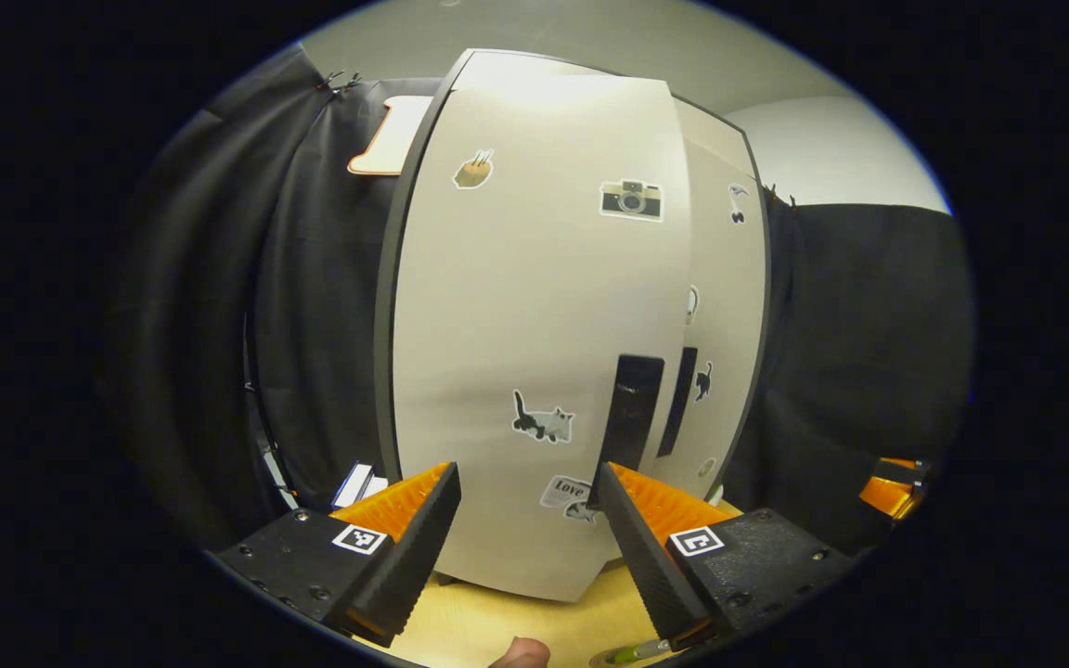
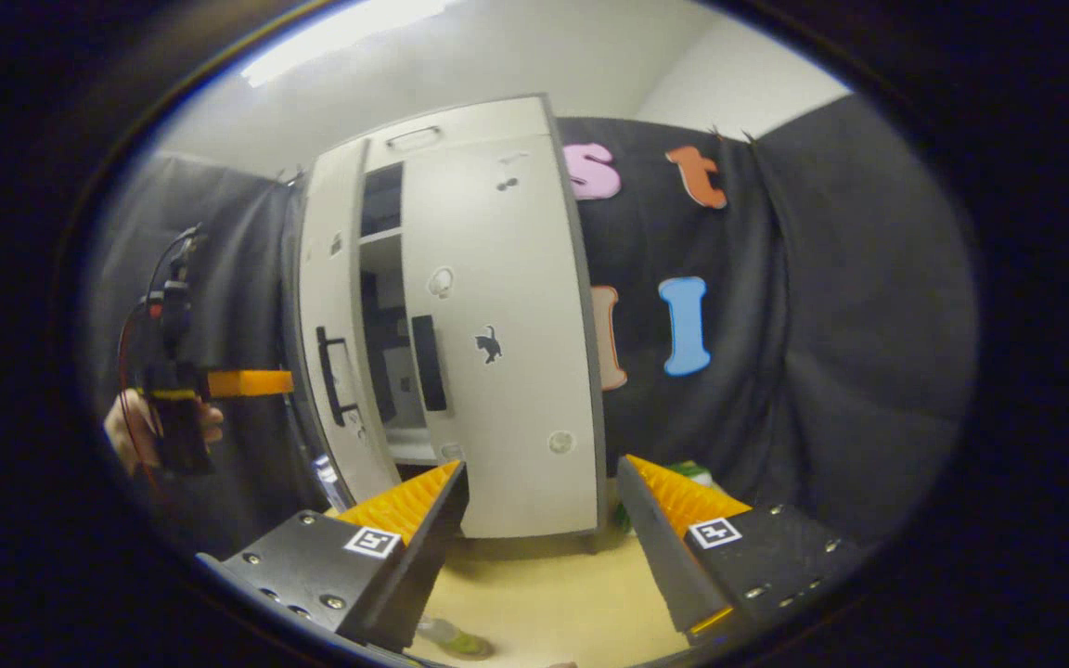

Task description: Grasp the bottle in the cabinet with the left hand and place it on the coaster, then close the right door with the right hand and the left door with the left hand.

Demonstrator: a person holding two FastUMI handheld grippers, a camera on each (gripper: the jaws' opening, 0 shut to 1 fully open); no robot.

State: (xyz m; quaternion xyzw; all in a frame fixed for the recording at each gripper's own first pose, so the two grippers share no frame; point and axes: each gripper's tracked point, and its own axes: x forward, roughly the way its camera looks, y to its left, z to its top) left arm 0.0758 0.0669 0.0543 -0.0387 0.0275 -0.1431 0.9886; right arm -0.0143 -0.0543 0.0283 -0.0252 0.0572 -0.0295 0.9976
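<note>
The white cabinet's left door point(image 1: 534, 306) stands ajar right in front of my left gripper point(image 1: 527, 473), which is open with the door face between and just beyond its fingertips. Its dark handle point(image 1: 632, 408) sits above the right finger. In the right gripper view the right door point(image 2: 497, 353) lies against the cabinet, and a gap point(image 2: 386, 325) beside it shows the shelves inside. The left gripper point(image 2: 265, 382), held by a hand point(image 2: 126, 431), points at the left door's outer face point(image 2: 326, 306). My right gripper point(image 2: 542, 466) is open and holds nothing. A greenish bottle-like thing point(image 2: 451, 638) shows at the bottom edge.
The cabinet stands on a pale wooden tabletop point(image 2: 544, 594). Black cloth walls close in on both sides. A green object point(image 2: 688, 473) peeks out behind my right gripper's right finger. The right gripper point(image 1: 892, 487) shows at the far right of the left gripper view.
</note>
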